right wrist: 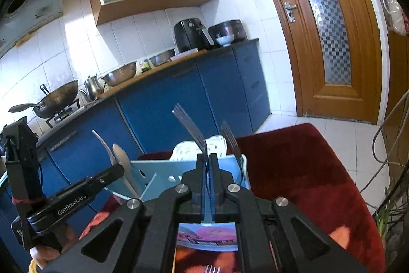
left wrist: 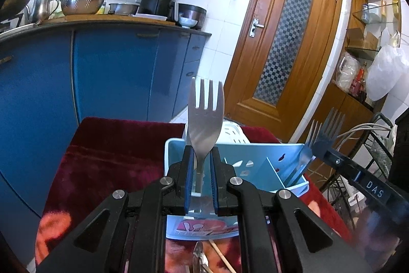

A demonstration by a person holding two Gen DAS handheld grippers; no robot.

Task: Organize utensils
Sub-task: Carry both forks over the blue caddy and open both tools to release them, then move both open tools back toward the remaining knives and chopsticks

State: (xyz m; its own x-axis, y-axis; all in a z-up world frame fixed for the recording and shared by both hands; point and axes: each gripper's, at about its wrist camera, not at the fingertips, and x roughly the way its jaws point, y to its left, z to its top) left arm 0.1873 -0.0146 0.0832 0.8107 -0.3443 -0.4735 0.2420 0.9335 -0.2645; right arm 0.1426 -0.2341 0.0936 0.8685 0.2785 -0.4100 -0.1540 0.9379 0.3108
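A light blue utensil holder (left wrist: 260,165) with divided compartments stands on a dark red cloth (left wrist: 110,157). My left gripper (left wrist: 202,152) is shut on a steel fork (left wrist: 205,117), tines up, its handle down in the holder's left compartment. In the right wrist view my right gripper (right wrist: 207,157) is shut on another fork (right wrist: 189,127), tines up, over the holder (right wrist: 158,178). One more fork (right wrist: 231,140) stands in the right compartment. The right gripper's finger (left wrist: 329,149) also shows at two forks (left wrist: 324,129) in the left wrist view.
A white perforated holder (left wrist: 234,132) stands behind the blue one. Loose cutlery (left wrist: 200,257) and a chopstick (left wrist: 222,256) lie on a printed mat below the left gripper. A fork (right wrist: 212,268) lies below the right gripper. Blue cabinets (left wrist: 115,73) and a wooden door (left wrist: 283,42) lie beyond; a wire rack (left wrist: 375,152) stands right.
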